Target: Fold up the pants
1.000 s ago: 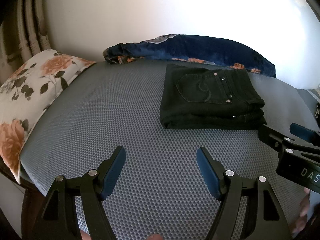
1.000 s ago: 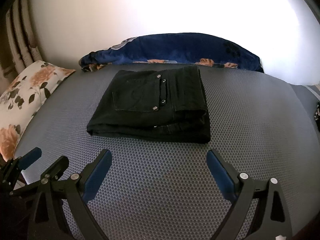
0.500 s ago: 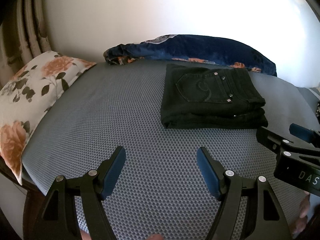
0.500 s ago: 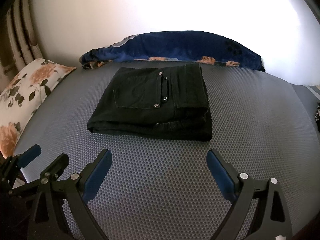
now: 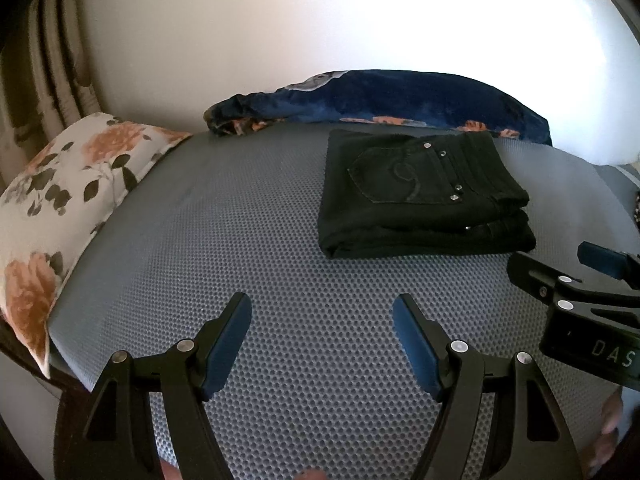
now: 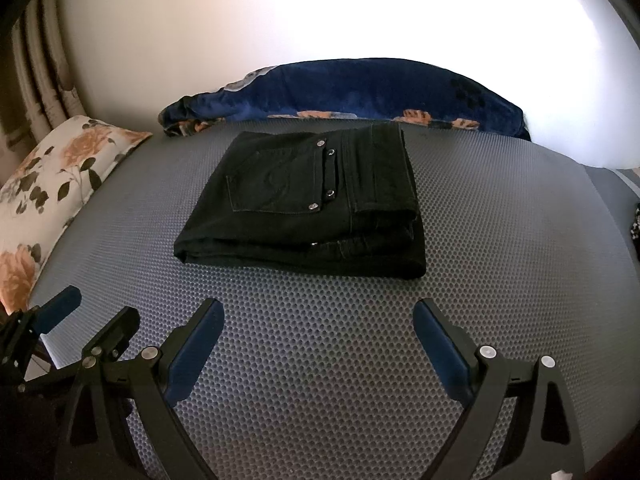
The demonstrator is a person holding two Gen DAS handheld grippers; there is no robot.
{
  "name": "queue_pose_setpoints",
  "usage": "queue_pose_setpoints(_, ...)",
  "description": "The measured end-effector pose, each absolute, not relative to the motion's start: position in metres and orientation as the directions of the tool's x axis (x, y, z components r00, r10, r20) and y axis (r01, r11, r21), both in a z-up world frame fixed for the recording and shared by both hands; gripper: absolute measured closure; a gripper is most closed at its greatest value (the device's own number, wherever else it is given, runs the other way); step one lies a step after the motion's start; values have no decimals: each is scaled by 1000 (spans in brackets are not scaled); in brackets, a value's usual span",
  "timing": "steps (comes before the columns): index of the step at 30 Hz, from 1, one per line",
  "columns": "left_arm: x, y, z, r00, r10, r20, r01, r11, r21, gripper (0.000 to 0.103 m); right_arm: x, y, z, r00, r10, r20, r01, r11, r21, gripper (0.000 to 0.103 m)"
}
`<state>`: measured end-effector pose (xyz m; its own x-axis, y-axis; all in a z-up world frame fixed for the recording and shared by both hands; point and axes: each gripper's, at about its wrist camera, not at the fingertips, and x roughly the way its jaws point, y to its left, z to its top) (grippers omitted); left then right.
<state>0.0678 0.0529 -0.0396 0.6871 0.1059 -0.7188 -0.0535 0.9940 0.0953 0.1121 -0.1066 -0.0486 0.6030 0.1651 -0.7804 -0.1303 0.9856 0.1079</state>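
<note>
Both pairs of black fingers with blue pads stood wide apart and held nothing — the left gripper (image 5: 322, 308) hung over bare mat at the near edge, and the right gripper (image 6: 319, 312) did the same just beside it, its jaws spread a little wider. Neither touched the cloth. Beyond them lay the pair of black denim pants (image 6: 308, 208), folded into a thick rectangular bundle with a back pocket and its silver rivets facing up. It rested flat on the grey honeycomb-textured mat (image 6: 320, 360) that covered the bed, toward the far side. From the left wrist view the bundle (image 5: 420, 196) sat far and to the right of the jaws; from the right wrist view it sat straight ahead, slightly left of centre, well apart from the fingertips. Behind the pants, along the far edge of the mat and against the pale wall (image 6: 320, 20), a dark blue plush blanket with orange flowers (image 6: 352, 92) lay bunched in a long ridge, close to the bundle's far edge — whether it touched I could not tell. At the left edge of the bed leaned a white pillow printed with orange roses and dark leaves (image 5: 68, 200). Part of the right gripper's black body showed at the right border of the left wrist view, lettered in white.
</note>
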Motion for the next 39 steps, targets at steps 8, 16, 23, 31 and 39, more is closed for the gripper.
queue_pose_setpoints(8, 69, 52, -40, 686, 109, -719, -53, 994, 101, 29, 113, -107, -50, 600, 169, -782, -132, 985, 111, 9)
queue_pose_setpoints(16, 70, 52, -40, 686, 109, -720, -52, 993, 101, 29, 113, -110, -51, 597, 170, -784, -130, 985, 114, 9)
queue_pose_setpoints(23, 70, 53, -40, 682, 103, -724, -49, 994, 95, 29, 113, -110, -52, 596, 169, -785, -131, 985, 113, 9)
queue_pose_setpoints(31, 73, 55, -41, 677, 92, -730, -45, 995, 84, 29, 114, -109, -52, 596, 165, -786, -124, 986, 113, 9)
queue_pose_setpoints(39, 75, 57, -43, 667, 93, -739, -54, 996, 77, 29, 112, -109, -52, 596, 164, -786, -122, 986, 113, 9)
